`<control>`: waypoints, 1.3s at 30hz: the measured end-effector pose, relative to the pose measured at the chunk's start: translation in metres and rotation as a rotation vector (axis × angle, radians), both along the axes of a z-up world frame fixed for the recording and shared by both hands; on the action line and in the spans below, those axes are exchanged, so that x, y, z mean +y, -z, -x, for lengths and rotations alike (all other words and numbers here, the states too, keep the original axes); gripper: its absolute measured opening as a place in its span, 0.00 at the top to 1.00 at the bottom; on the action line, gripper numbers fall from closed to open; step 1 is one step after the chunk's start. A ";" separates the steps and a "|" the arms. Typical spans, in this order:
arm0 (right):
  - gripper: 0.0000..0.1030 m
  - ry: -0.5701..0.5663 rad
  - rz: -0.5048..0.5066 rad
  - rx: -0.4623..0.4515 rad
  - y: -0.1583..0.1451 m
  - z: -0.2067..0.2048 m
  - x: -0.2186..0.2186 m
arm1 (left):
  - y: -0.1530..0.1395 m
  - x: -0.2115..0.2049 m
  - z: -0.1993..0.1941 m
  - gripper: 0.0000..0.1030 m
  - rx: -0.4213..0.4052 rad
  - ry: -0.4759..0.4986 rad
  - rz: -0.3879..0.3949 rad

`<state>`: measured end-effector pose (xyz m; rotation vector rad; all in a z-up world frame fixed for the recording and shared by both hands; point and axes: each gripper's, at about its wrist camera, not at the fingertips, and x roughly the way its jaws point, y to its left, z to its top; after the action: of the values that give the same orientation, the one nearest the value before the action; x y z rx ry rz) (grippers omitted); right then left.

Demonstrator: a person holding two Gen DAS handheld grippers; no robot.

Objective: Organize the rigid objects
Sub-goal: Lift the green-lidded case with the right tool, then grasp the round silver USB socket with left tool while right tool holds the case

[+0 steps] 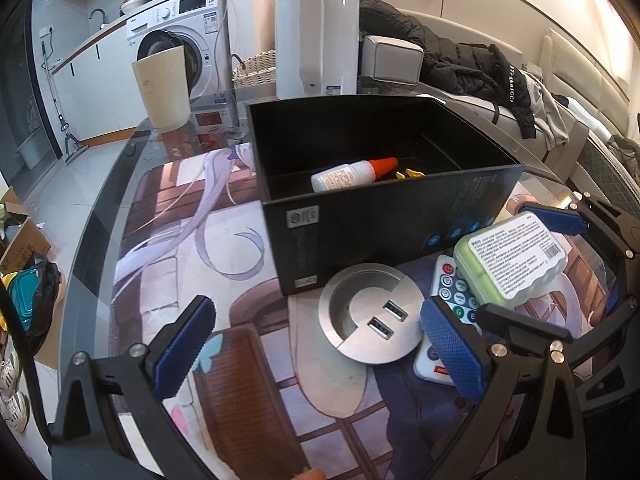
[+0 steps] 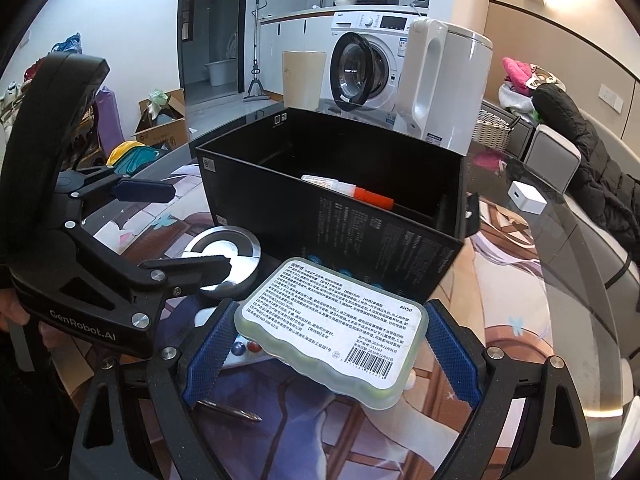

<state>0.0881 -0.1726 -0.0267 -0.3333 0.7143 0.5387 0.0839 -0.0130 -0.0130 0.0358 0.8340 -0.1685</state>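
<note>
The right gripper (image 2: 332, 354) is clamped on a pale green case (image 2: 332, 330) with a printed label, its blue pads (image 2: 210, 354) pressing the two short ends, and it holds the case lifted above the table (image 1: 100, 240), just short of the near wall of the black box (image 1: 384, 216). The left gripper (image 1: 316, 344) hangs spread wide and empty over a round silver USB hub (image 1: 370, 312), which lies on the mat just beside the box's near corner. A white remote (image 1: 444, 320) lies partly under the hub and the case. Inside the box a glue bottle (image 1: 354, 174) with an orange cap already lies along the far side. The main risk is probably the box wall: if the case is carried forward too low, its front edge may catch the rim and push the light box toward the kettle (image 1: 316, 36). The grip sits on rounded, ribbed ends, so the case could also pivot or slip out. Dropped carelessly, it may land on the glue bottle.
</note>
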 end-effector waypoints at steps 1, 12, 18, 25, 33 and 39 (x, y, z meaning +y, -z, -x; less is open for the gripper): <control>0.10 0.004 0.000 -0.001 0.000 0.000 -0.002 | 0.000 -0.002 0.000 0.00 0.002 0.003 -0.004; 0.10 0.027 -0.011 -0.007 -0.003 -0.001 -0.013 | 0.005 -0.009 -0.007 0.00 0.037 0.010 -0.019; 0.10 0.026 -0.011 -0.009 -0.003 0.000 -0.013 | 0.008 -0.007 -0.010 0.02 0.061 0.009 0.002; 0.10 0.023 -0.014 -0.013 -0.004 0.001 -0.012 | 0.006 -0.010 -0.005 0.23 0.052 0.053 0.037; 0.10 0.026 -0.015 -0.020 -0.006 0.004 -0.012 | 0.001 -0.015 0.001 0.45 0.037 0.103 0.040; 0.10 0.027 -0.020 -0.028 -0.008 0.006 -0.014 | 0.000 -0.011 0.003 0.45 0.031 0.093 0.038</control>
<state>0.0818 -0.1864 -0.0183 -0.3111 0.6852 0.5141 0.0806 -0.0243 -0.0131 0.0361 0.8601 -0.2728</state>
